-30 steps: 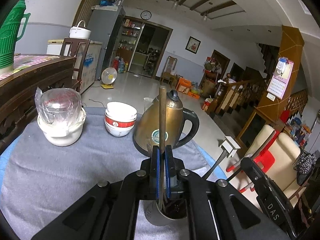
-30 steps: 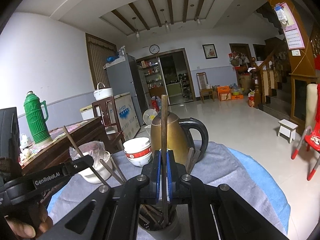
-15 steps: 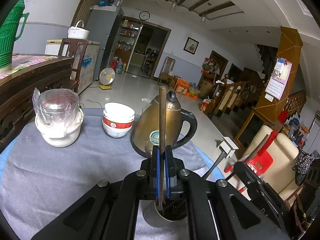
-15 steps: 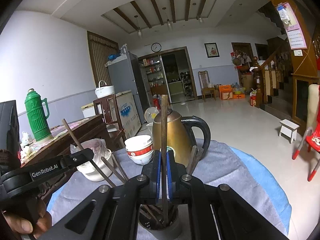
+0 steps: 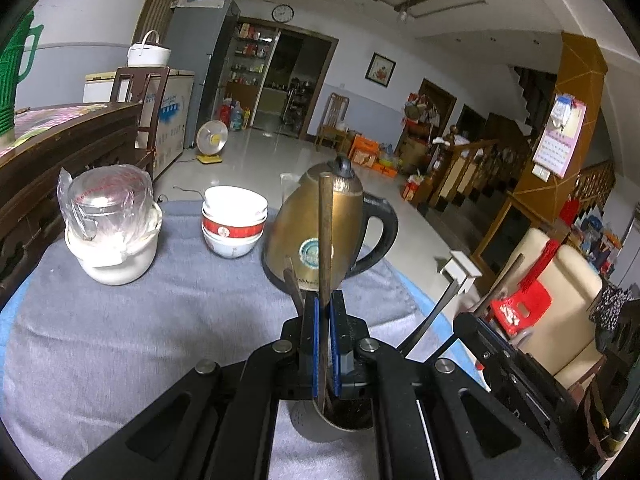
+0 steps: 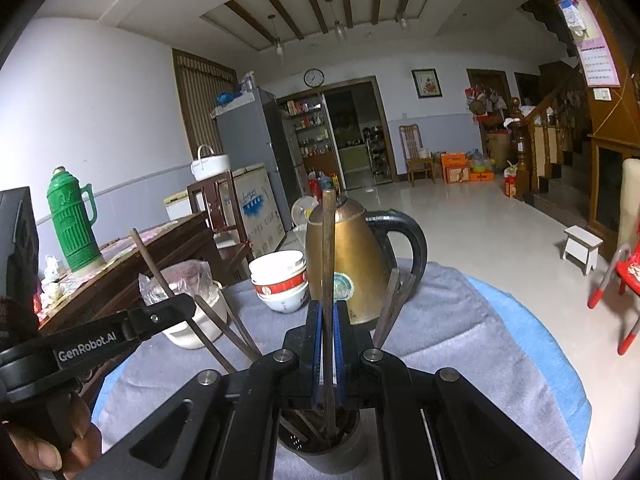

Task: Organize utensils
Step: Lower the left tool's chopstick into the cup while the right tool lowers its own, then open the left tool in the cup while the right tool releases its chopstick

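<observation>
1. Step in hand, as I judge it: setting chopsticks upright into the metal holder [image 6: 324,446] on the grey cloth [image 5: 132,332]. Each gripper carries one stick over the holder's mouth.

2. To do it well: keep each stick vertical and lower it straight, so the tip drops among the sticks already standing in the holder rather than catching on the rim. Let go only when the tip is well inside. The holder looks light and could tip if a stick is pushed sideways.

3. The kettle [image 5: 320,232] stands just behind the holder, the stacked bowls [image 5: 234,220] beside it; both should be kept clear of on the way out.

4. Left gripper [image 5: 325,312]: jaws pressed together on a chopstick [image 5: 325,236], held upright, lower end reaching into the holder's mouth.

5. Right gripper [image 6: 328,320]: jaws likewise pinched on a second chopstick [image 6: 328,248], upright, lower end down inside the holder.

6. From the right wrist view the left gripper shows at the left edge, clamping its stick at a slant. Whether either tip touches the holder's bottom, I cannot tell.
</observation>
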The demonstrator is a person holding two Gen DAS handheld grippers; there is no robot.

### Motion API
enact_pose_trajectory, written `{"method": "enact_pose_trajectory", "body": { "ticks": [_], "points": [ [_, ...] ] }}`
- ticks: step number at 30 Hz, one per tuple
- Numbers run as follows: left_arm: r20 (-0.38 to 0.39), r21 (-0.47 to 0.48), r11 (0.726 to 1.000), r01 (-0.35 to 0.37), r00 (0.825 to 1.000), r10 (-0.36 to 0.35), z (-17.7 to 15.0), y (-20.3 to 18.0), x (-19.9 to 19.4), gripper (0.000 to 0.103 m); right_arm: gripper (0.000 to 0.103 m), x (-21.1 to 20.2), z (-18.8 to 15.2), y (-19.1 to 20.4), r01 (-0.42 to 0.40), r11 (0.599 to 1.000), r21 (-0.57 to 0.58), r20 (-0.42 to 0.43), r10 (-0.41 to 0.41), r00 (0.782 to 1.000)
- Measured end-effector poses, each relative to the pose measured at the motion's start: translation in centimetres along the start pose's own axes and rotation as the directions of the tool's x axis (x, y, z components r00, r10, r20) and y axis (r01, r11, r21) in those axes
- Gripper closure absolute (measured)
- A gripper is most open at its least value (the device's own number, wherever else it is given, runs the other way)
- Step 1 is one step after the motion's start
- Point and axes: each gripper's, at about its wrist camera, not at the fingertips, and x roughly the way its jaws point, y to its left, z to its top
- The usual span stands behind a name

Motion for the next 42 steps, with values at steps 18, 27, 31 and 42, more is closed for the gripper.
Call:
{"method": "enact_pose_trajectory", "body": {
  "ticks": [18,27,31,42],
  "points": [
    [-0.05,0.015,1.0,-0.005,0.999,0.005,-0.3,-0.5,0.4,0.098,0.097,0.7,-0.5,-0.2,-0.005,1.0,-0.002,-0.048,0.005,0.999],
    [-0.061,0.019,1.0,-0.003,0.998,0.004,-0.3,-0.5,0.8,0.098,0.097,0.9,-0.6,-0.4,-0.006,1.0,0.004,-0.055,0.007,0.998],
    [-0.065,0.021,1.0,-0.007,0.998,0.009,-0.5,-0.5,1.2,0.098,0.097,1.1,-1.0,-0.5,-0.006,1.0,0.008,-0.063,0.007,0.998],
    [-0.075,0.022,1.0,-0.009,0.997,0.011,-0.8,-0.7,1.3,0.098,0.097,1.5,-1.3,-0.9,-0.004,1.0,0.017,-0.081,0.005,0.997]
  ]
}}
